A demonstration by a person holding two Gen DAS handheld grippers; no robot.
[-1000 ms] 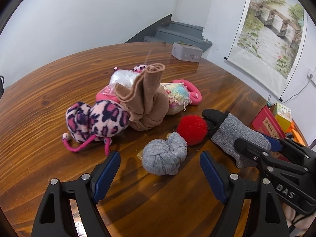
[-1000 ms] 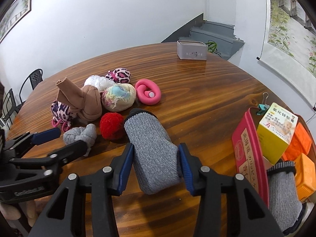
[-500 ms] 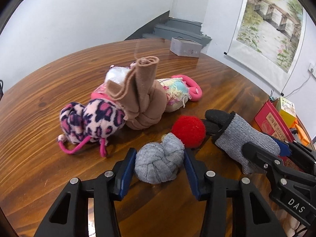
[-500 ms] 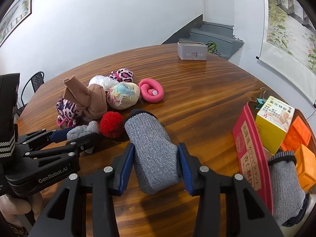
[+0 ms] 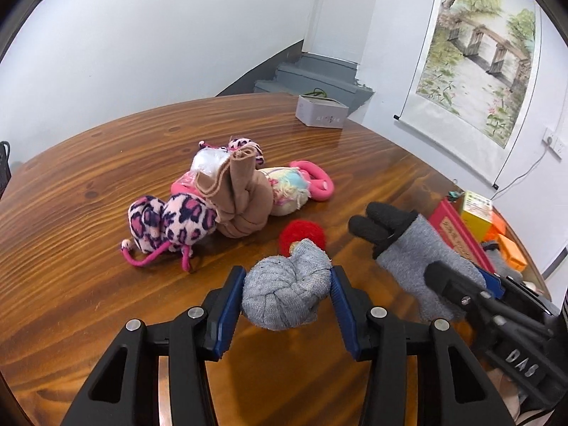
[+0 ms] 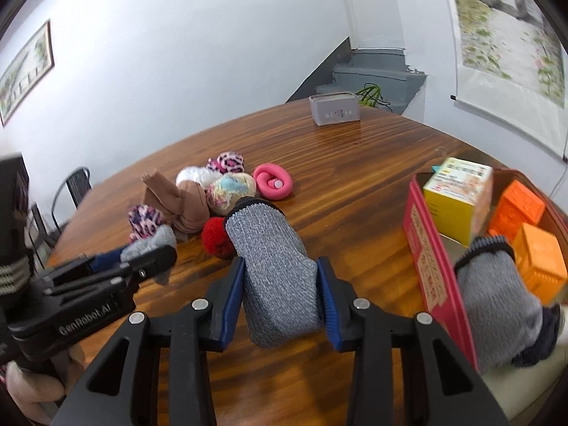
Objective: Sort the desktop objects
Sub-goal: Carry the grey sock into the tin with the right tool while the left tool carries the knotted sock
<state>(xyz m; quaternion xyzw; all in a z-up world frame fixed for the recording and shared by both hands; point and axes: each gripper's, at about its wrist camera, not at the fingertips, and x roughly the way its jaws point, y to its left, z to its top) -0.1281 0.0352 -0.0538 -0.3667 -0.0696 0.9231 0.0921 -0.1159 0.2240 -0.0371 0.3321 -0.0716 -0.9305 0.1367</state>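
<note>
My left gripper (image 5: 287, 291) is shut on a rolled grey sock ball (image 5: 284, 287) and holds it above the round wooden table (image 5: 88, 163). My right gripper (image 6: 280, 291) is shut on a grey knit glove (image 6: 273, 266) with black fingertips (image 5: 376, 225), lifted off the table. A red pompom (image 5: 301, 236) lies just beyond both. Behind it is a pile: a leopard-print plush (image 5: 170, 222), a knotted tan sock (image 5: 241, 198), a pastel fluffy ball (image 5: 287, 191), a pink ring (image 5: 319, 183).
A red tray (image 6: 433, 259) at the right holds a yellow box (image 6: 458, 198), orange blocks (image 6: 532, 245) and a second grey glove (image 6: 497, 294). A grey box (image 6: 333, 110) stands at the table's far edge. A chair (image 6: 74, 191) stands at the left.
My left gripper closed on the grey sock ball and lifted it. My right gripper rose with the glove and swung a little right, toward the red tray.
</note>
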